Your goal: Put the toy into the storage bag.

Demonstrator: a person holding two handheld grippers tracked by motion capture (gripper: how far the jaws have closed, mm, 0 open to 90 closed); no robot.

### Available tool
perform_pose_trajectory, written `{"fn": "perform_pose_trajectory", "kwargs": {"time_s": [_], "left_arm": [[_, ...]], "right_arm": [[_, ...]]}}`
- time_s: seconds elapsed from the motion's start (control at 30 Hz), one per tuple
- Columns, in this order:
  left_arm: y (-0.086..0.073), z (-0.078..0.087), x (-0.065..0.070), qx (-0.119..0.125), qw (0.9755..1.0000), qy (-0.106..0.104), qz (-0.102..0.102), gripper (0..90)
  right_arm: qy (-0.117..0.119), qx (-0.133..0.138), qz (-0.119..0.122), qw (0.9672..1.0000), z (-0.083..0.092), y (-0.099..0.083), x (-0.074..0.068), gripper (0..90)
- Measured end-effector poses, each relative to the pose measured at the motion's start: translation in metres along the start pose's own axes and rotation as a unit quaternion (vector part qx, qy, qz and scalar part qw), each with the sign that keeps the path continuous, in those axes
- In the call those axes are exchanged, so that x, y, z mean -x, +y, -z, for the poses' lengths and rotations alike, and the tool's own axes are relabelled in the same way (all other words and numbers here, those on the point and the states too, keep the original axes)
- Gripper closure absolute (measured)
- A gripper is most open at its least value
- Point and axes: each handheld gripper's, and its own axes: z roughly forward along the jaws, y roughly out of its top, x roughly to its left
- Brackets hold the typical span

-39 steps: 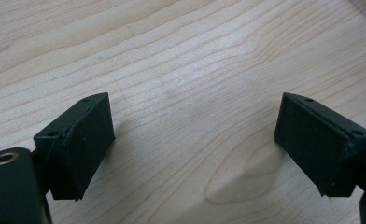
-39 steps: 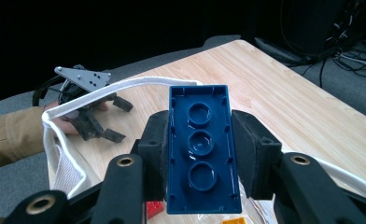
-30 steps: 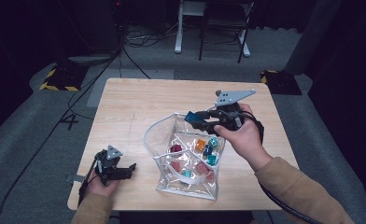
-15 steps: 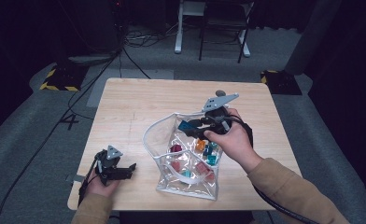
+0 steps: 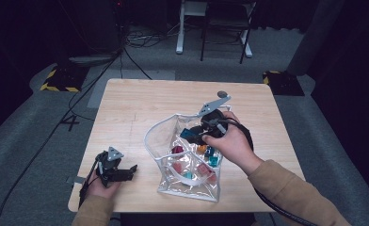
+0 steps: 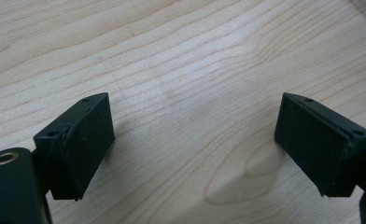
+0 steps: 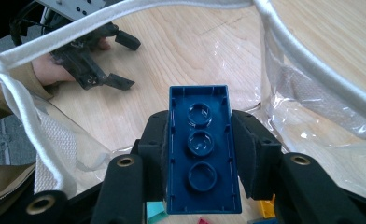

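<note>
right gripper (image 7: 199, 154) clamps a blue brick (image 7: 200, 149) over the clear bag (image 5: 160, 136) mouth
right hand angled down into the opening; left gripper (image 5: 126, 173) rests on the table (image 5: 140, 103), jaws wide apart, empty.

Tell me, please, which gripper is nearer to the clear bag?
Right. The right gripper sits at the clear bag mouth, jaws clamping a blue brick; the left gripper rests on the table, apart from it.
</note>
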Motion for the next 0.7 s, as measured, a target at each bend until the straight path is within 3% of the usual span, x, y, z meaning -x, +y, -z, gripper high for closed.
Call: {"fn": "perform_pose_trajectory", "kwargs": {"time_s": [0.07,0.17,0.23,0.37,0.7], "left_arm": [[0.000,0.000,0.000,0.000,1.0000,0.000,0.000,12.1],[0.000,0.000,0.000,0.000,1.0000,0.000,0.000,12.1],[0.000,0.000,0.000,0.000,1.0000,0.000,0.000,12.1],[0.000,0.000,0.000,0.000,1.0000,0.000,0.000,12.1],[0.000,0.000,0.000,0.000,1.0000,0.000,0.000,12.1]], "right_arm": [[0.006,-0.005,-0.003,1.0000,-0.001,0.000,0.000,58.0],[0.006,-0.002,-0.002,1.0000,-0.002,-0.001,0.001,38.7],[-0.001,0.005,0.000,1.0000,0.000,-0.001,0.001,33.9],[-0.001,0.029,0.000,0.9996,0.009,0.000,0.000,31.4],[-0.005,0.055,0.005,0.9985,0.029,-0.005,-0.004,30.6]]}}
